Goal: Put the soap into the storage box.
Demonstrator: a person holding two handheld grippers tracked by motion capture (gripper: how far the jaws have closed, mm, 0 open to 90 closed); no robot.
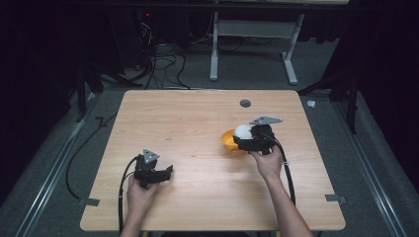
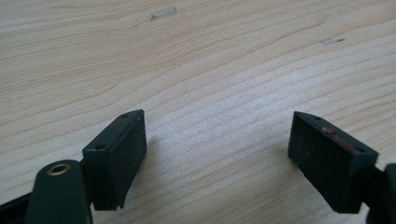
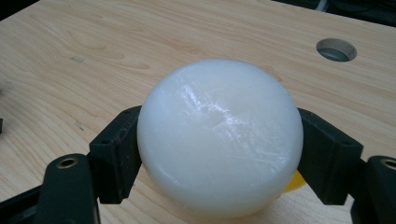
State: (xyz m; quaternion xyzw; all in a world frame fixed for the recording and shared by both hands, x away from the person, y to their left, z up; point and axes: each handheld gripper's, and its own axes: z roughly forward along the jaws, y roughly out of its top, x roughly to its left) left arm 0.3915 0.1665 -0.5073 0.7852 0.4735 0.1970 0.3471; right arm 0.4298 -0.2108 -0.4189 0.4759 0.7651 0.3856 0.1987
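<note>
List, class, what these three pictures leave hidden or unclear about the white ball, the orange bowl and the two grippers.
- Orange bowl: high view, right gripper and white ball cover much of it; its contents are hidden.
- Right gripper view: the ball hides the bowl except a yellow sliver; whether they touch is unclear.
- Left gripper: its body is cut off by the bottom edge.

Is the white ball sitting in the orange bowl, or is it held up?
Held. The right gripper has its fingers pressed on both sides of the white ball, by the orange bowl; whether it rests inside, cannot tell.
</note>
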